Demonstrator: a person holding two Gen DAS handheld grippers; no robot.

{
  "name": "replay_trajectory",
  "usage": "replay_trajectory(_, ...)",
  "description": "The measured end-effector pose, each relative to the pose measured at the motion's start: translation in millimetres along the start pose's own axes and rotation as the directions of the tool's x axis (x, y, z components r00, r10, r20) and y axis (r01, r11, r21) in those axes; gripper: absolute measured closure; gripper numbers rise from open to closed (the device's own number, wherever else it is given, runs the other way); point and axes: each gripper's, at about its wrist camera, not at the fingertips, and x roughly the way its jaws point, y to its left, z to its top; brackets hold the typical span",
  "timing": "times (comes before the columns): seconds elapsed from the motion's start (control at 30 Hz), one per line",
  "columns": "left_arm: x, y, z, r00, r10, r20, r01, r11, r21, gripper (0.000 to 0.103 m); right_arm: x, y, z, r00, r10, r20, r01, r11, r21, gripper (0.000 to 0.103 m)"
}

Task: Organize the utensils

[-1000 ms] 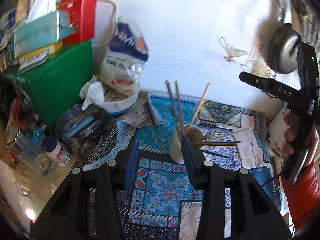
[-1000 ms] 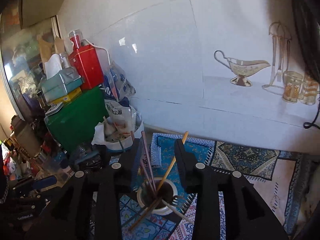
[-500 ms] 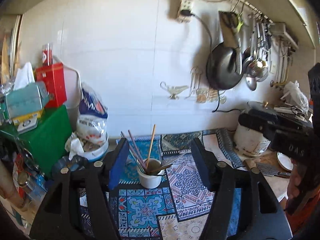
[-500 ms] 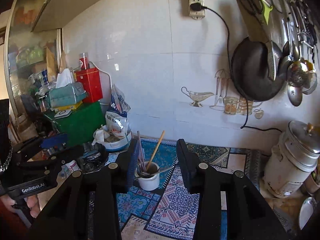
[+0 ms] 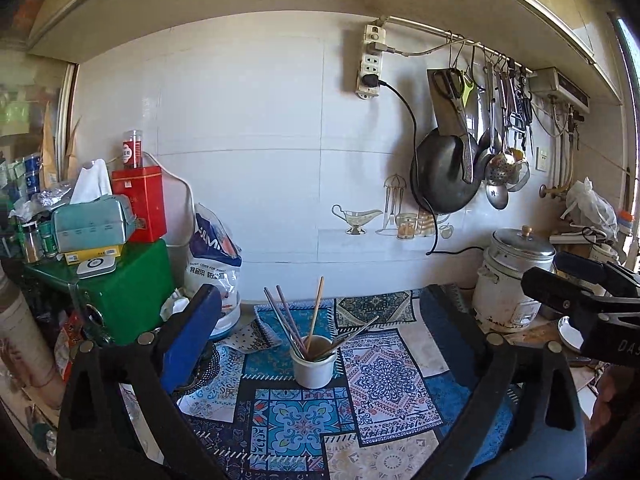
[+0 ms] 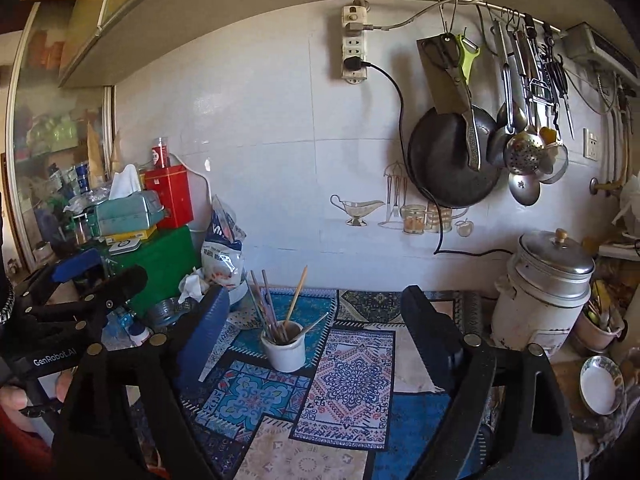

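Observation:
A white cup [image 5: 312, 372] [image 6: 285, 354] stands upright on the patterned mat [image 5: 384, 376]. It holds several chopsticks [image 5: 316, 312] [image 6: 298, 294] and a metal fork [image 5: 356, 334] that lean out of it. My left gripper [image 5: 319, 296] hovers well back from the cup, its jaws opening wide with nothing between them. My right gripper [image 6: 315, 294] hangs equally far back, jaws also opening and empty. Each gripper shows in the other's view, the right gripper's body [image 5: 580, 292] at the right edge and the left gripper's body [image 6: 80, 280] at the left edge.
A white rice cooker [image 5: 508, 276] [image 6: 548, 288] stands at the right by the wall. A green box [image 5: 128, 292] with tins and tissues, and a flour bag [image 5: 212, 256], crowd the left. A pan [image 6: 452, 160] and ladles hang above. A small plate [image 6: 600, 380] lies at the far right.
Both grippers have drawn back and upward from the cup, which now looks smaller and farther off. Both pairs of jaws have spread much wider.

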Motion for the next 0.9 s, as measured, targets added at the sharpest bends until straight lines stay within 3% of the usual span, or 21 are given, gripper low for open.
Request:
replay_trajectory(0.13,-5.7,3.7,-4.8,1.0,-0.002,-0.007,0.002,1.0,-0.018,0.003,-7.5,2.2,-1.3,0.999,-0.031,0.02,0.031,1.0,0.003,0.006)
replay_trajectory(0.9,-17.5,2.5,-12.7,1.0,0.0,-0.016,0.0,1.0,-0.009,0.002,-16.6,15.1,-5.8,0.999,-0.031,0.008,0.031,1.0,-0.007,0.005)
